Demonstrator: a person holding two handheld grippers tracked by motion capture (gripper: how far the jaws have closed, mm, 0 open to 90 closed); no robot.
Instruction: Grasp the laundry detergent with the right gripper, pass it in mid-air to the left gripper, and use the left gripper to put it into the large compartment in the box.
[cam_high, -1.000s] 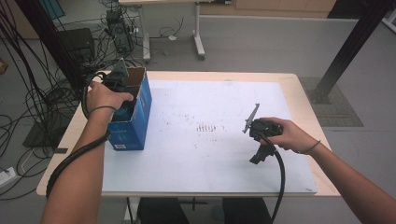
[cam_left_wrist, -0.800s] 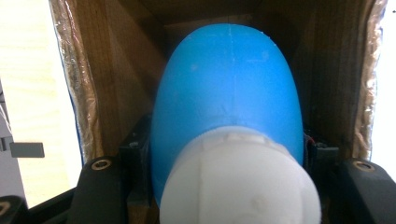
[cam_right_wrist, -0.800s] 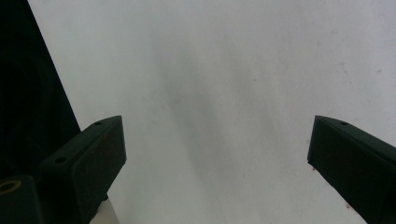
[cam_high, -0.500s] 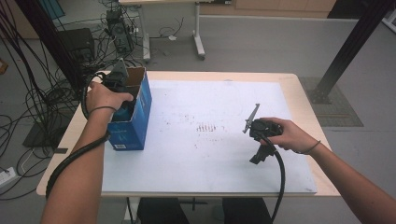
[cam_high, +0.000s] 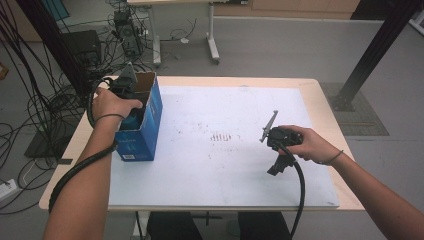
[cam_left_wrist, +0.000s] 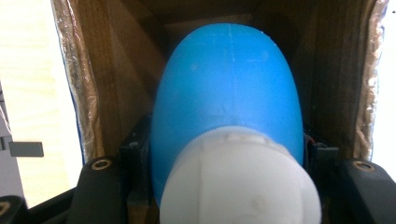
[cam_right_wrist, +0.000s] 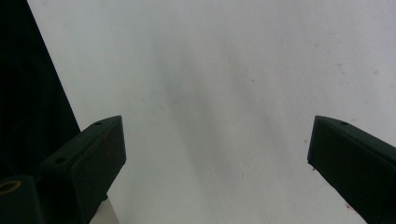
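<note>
At the left of the high view a blue box (cam_high: 142, 125) is standing open-topped on the table (cam_high: 310, 87), on its white mat (cam_high: 225, 150), while cables (cam_high: 45, 85) are lying on the floor at upper left. The left gripper (cam_high: 131, 102) is reaching down into that box, whose brown inner walls are hemming it in on both sides in the left gripper view, and its fingers (cam_left_wrist: 133, 154) are clenching a blue bottle (cam_left_wrist: 229, 88) with a white cap (cam_left_wrist: 240, 179). At right of centre the right gripper (cam_high: 272, 131) is hovering over bare mat, well apart from the box, its fingers (cam_right_wrist: 100, 149) standing wide and grasping nothing.
</note>
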